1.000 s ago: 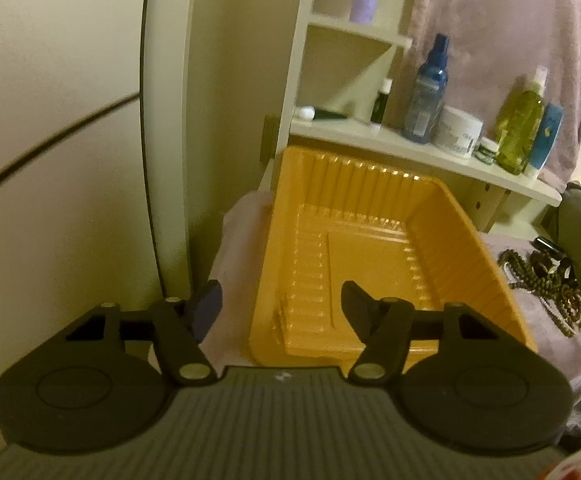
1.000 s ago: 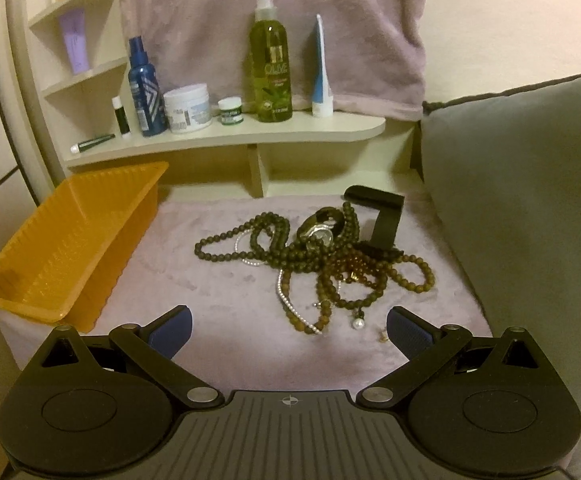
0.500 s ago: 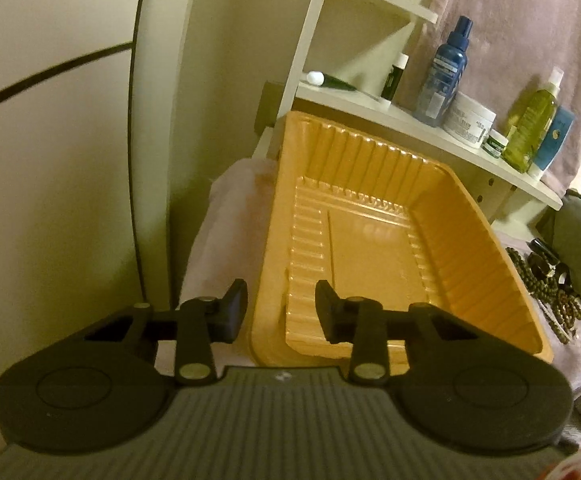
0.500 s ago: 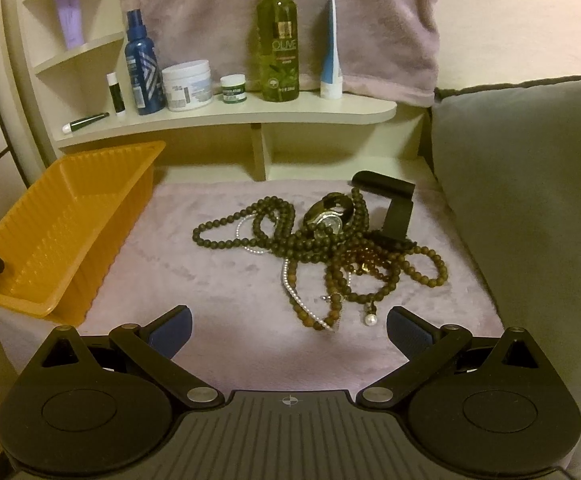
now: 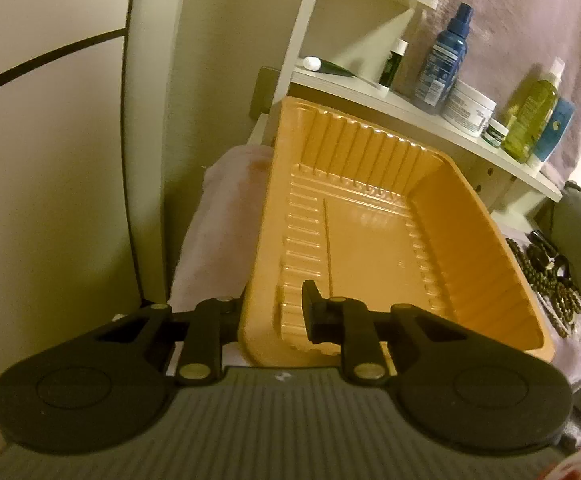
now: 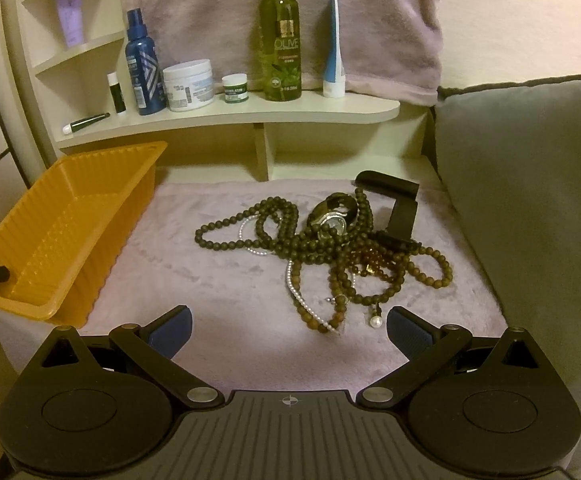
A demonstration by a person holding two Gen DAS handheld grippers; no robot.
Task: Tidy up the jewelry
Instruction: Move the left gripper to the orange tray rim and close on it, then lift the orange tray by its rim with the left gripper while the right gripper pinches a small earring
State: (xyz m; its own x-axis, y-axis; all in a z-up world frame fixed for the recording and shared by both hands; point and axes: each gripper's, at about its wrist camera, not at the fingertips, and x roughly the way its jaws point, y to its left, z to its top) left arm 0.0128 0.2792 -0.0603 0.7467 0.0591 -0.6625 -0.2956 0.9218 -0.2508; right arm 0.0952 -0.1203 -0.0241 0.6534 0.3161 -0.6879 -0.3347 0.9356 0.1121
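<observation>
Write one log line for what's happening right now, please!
left hand-held gripper: jaws just closing over tray near wall | right hand-held gripper: open, holds nothing | jewelry: piled on cloth | tray: empty

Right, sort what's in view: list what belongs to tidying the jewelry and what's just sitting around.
For the job:
orange tray
tangle of bead necklaces
pearl strand
watch
left hand-held gripper, at the tray's near wall

Just sitting around:
green bottle
blue bottle
white jar
grey cushion
</observation>
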